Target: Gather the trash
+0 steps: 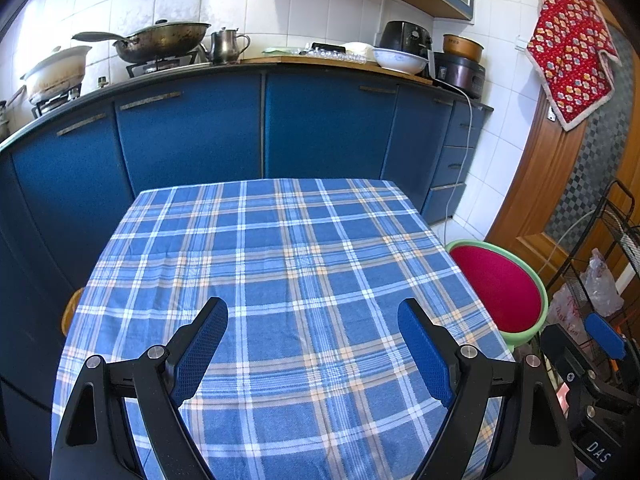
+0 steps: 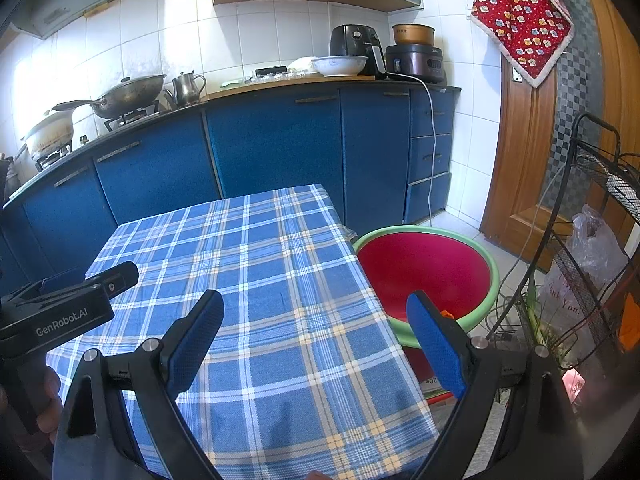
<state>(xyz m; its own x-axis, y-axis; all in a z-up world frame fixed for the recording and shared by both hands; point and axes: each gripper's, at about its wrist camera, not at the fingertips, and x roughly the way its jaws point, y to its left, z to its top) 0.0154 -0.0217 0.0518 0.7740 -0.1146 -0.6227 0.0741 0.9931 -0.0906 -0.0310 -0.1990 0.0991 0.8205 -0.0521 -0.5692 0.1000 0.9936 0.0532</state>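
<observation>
Beneath both claws lay a blue plaid tablecloth [image 1: 280,264] with white and orange lines; right of the right claw [image 2: 316,336], a basin [image 2: 428,272] was red inside, green-rimmed.

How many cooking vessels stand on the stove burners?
2: a lidded wok on the burner nearer the kettle, and a white lidded pot on the far-left burner. Further burners may lie outside the view.

A home kitchen: wok [image 1: 160,42] on a gas stove, blue cabinets [image 1: 192,136], tiled wall [image 1: 304,4].
</observation>
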